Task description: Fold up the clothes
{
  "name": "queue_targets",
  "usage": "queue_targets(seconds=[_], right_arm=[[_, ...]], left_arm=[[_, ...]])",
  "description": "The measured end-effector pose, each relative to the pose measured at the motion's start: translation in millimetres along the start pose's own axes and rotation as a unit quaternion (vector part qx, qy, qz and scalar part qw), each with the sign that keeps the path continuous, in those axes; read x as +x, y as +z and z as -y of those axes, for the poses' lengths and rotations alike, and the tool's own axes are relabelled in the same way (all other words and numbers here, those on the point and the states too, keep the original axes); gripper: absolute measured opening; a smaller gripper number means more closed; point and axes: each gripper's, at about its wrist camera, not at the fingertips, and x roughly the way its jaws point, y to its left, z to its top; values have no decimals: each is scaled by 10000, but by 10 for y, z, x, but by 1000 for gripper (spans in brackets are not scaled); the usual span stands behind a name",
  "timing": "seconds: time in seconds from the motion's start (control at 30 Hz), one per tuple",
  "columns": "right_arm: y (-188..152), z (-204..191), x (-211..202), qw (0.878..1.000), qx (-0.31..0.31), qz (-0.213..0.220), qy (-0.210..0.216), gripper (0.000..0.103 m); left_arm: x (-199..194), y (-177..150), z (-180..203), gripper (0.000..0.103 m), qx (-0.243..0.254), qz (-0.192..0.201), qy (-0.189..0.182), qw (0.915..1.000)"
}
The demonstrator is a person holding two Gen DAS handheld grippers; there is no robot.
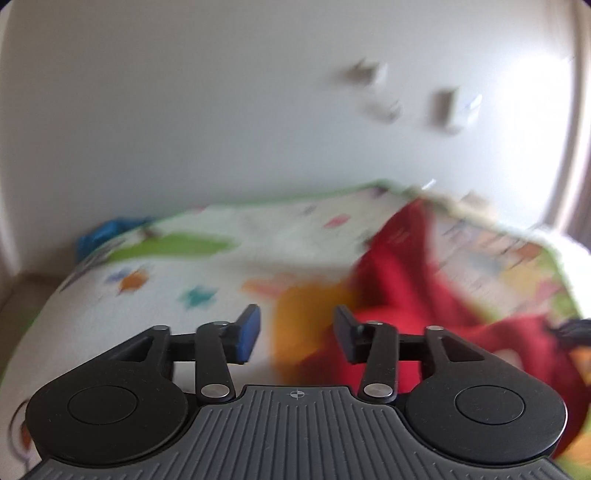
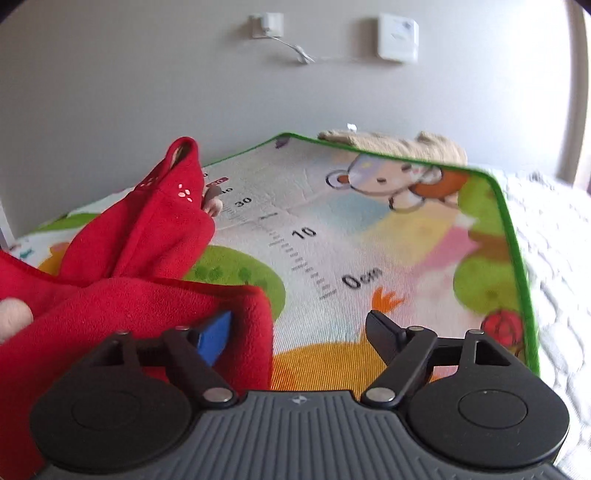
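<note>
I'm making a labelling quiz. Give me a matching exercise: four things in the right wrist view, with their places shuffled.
1 red fleece garment
2 beige folded cloth
3 white square wall box
4 white quilted bedspread

a on the wall
b far edge of the green-bordered cartoon play mat
c right of that mat
d left part of that mat

Pairs: 1-d, 2-b, 3-a, 4-c

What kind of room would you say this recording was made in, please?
Probably a home bedroom or child's room: a cartoon play mat with a printed height ruler is spread over a white quilted bedcover, a red fleece garment lies on it, and wall sockets sit behind.
</note>
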Motion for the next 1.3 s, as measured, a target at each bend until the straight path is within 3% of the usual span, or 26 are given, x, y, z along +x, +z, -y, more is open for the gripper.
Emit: queue_targets(seconds=[0.07,0.1,0.17,0.27,0.4,0.6,0.8,1.07,1.2,1.3], right_arm=[[54,-68,-45,9998,-113,140,-33,79],[102,-94,-106,9996,-65,267,17,79],[227,-148,-279,9979,158,548,313,79],[361,-272,-523,9895,436,832,1096,81],[326,-547,-507,9803,423,713,1796,84],[-97,-803,17,9876,152,126,1559,84],[-197,-864,22,9894,1,218,1436,88],[-222,-906,42,9908,-22,311,1317,88],[-190,-892,51,9899,-36,191,1407,91],[-54,-769,9,9853,122,-152,1695,92]], left_arm=[[-86,68,234,64,160,164,-570,9981],[-68,63,340,74,252,160,-791,9964],[-1,34,547,82,438,107,-1198,9918],[369,-175,740,82,643,-287,-986,9926],[855,-498,611,82,383,-790,-486,9949],[976,-584,431,87,156,-964,-585,9935],[1022,-606,487,93,243,-973,-647,9929],[1016,-606,479,93,199,-962,-661,9930],[827,-517,464,93,24,-911,-671,9936],[354,-404,501,94,-369,-841,-1342,9867]])
